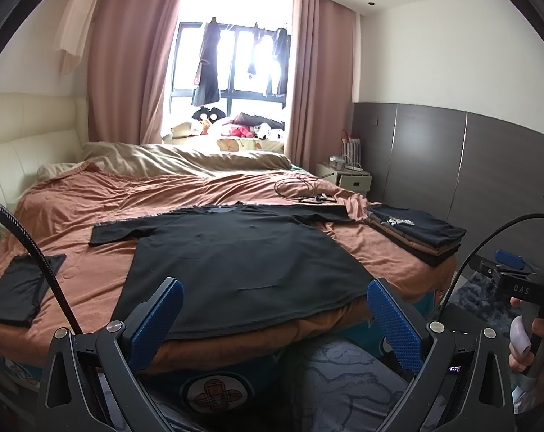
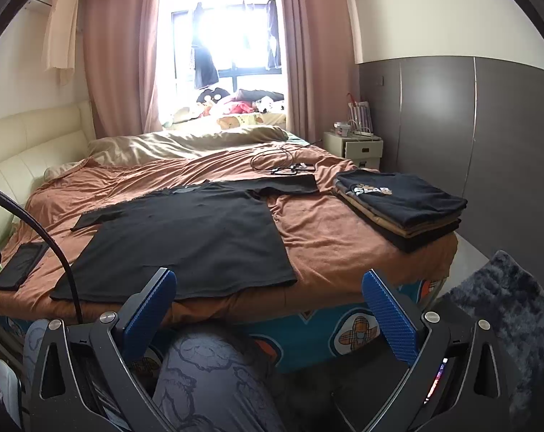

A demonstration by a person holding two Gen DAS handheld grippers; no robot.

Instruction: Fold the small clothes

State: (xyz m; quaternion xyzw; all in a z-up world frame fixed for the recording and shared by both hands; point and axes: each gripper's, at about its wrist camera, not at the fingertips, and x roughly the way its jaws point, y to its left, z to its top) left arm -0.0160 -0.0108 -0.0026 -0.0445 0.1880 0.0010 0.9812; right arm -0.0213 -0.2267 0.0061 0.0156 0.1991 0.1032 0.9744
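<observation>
A black T-shirt [image 1: 236, 259] [image 2: 185, 241] lies spread flat on the orange bedspread [image 1: 92, 223], sleeves out, hem toward the near bed edge. My left gripper [image 1: 272, 309] hangs open just short of that hem, blue pads wide apart and holding nothing. My right gripper [image 2: 268, 298] is also open and empty, over the near bed edge to the right of the hem. A stack of folded shirts [image 1: 419, 234] [image 2: 401, 205] sits at the bed's right corner. A single folded black garment [image 1: 20, 288] [image 2: 20, 264] lies at the left.
Cables and a small device [image 1: 308, 190] [image 2: 286, 165] lie on the bed beyond the shirt. A rumpled beige duvet [image 1: 185, 158] covers the far side. A nightstand [image 2: 354, 144] stands by the grey wall panels. A person's patterned trouser leg [image 2: 207, 374] and a dark rug [image 2: 502, 309] are below.
</observation>
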